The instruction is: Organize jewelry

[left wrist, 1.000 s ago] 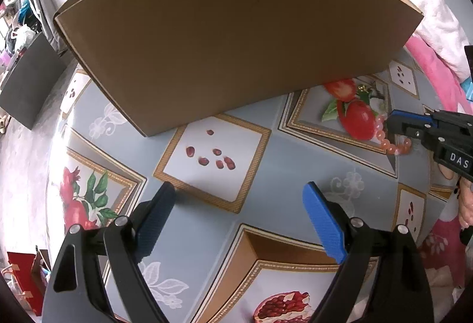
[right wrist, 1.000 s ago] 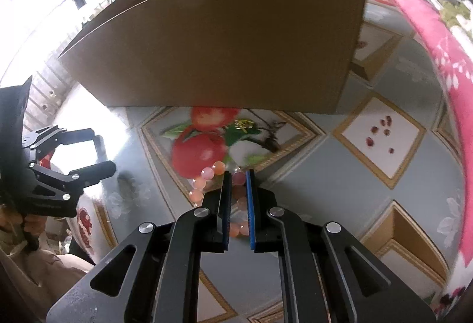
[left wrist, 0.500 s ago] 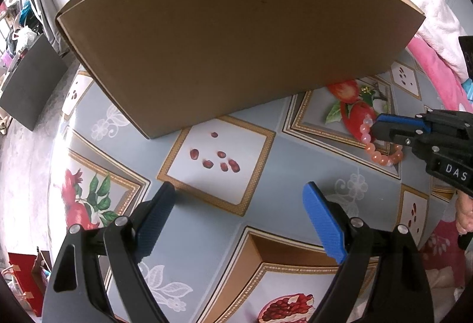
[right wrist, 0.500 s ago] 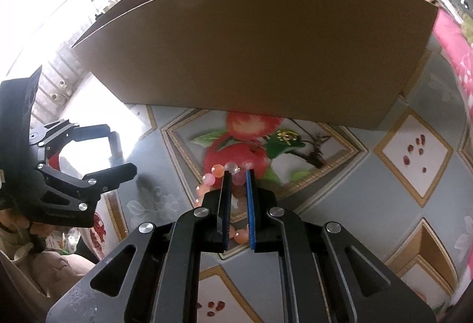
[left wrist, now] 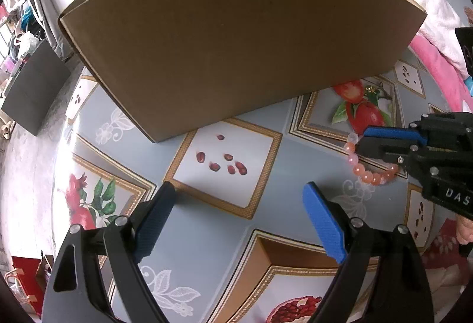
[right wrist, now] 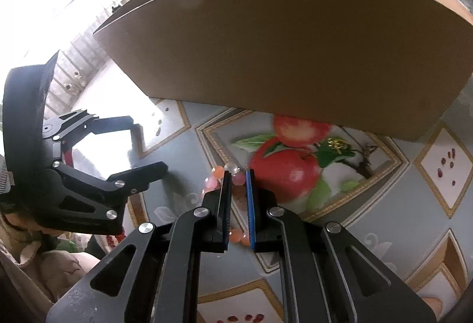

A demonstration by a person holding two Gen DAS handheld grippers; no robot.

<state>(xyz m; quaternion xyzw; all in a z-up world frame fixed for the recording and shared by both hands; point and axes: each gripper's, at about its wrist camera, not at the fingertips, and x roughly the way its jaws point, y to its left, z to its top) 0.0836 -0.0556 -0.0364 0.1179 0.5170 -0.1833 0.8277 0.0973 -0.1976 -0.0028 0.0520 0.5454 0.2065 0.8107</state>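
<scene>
A pink and orange bead bracelet [left wrist: 366,173] hangs from my right gripper [left wrist: 362,137], which is shut on it above the patterned tablecloth; in the right wrist view the beads [right wrist: 220,175] show between and beside the blue pads of that gripper [right wrist: 238,175]. My left gripper [left wrist: 239,204] is open and empty, low over the cloth, left of the bracelet; it also shows in the right wrist view [right wrist: 147,142]. A large open cardboard box [left wrist: 236,36] stands just behind both grippers, also in the right wrist view [right wrist: 295,42]. A small gold item [right wrist: 338,142] lies on the cloth near the box.
The tablecloth [left wrist: 224,240] has fruit pictures and gold-framed squares. Pink and white fabric [left wrist: 437,36] lies at the right. A dark grey box [left wrist: 32,86] stands off the table at the left, a red bag [left wrist: 26,278] lower left.
My right gripper has lifted the bracelet and carried it leftward, nearer the left gripper. The left gripper has stayed open and nearly still.
</scene>
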